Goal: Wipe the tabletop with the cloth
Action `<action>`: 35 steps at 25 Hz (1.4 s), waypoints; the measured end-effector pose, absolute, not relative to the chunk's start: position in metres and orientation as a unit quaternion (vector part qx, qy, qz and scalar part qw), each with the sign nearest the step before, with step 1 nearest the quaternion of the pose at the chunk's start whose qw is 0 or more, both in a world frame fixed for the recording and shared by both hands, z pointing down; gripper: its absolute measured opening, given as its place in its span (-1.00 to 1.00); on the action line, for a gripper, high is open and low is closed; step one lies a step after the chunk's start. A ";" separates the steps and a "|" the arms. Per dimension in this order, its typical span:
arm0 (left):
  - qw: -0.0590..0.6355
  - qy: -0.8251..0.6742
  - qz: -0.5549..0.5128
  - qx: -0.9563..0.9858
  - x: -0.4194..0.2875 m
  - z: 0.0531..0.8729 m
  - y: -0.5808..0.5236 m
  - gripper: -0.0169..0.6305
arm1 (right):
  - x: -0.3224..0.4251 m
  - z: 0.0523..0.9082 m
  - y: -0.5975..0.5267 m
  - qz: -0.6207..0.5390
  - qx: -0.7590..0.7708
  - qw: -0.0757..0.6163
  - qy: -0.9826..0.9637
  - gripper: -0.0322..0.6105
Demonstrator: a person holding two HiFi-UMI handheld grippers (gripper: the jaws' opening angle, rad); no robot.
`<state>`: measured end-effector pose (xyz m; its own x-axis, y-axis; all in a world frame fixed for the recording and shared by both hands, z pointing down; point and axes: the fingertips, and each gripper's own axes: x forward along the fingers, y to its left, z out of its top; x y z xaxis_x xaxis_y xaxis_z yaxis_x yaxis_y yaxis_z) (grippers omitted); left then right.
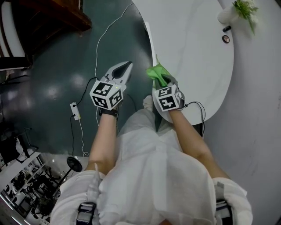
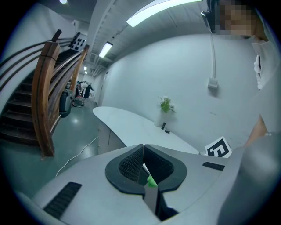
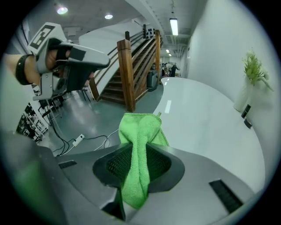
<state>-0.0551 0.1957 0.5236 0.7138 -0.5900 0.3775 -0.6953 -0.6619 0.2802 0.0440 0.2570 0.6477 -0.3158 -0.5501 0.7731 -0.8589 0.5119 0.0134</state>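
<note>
The green cloth (image 1: 156, 72) is pinched by the right claw (image 1: 163, 80), just right of the head view's centre. It is bunched between the jaws, with a fold standing out past the tips. It is seen at the left edge of the white curved tabletop (image 1: 193, 39); whether it touches the surface cannot be told. The left claw (image 1: 127, 66) is held beside it, left of centre over the dark floor (image 1: 57, 74), its jaws pressed together at the tips. A potted plant (image 1: 239, 9) is seen on the tabletop in the upper right corner.
</note>
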 end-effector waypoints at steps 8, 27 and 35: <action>0.216 -0.352 0.129 0.902 -0.034 0.525 0.212 -0.90 | 0.047 0.646 0.310 0.184 0.374 0.384 -0.824 -0.64; 0.201 -0.327 0.139 0.913 0.088 0.509 0.279 -0.90 | 0.287 0.641 0.349 0.238 0.504 0.361 -0.747 -0.64; 0.199 -0.338 0.141 0.909 0.106 0.509 0.307 -0.89 | 0.363 0.643 0.378 0.260 0.573 0.347 -0.696 -0.64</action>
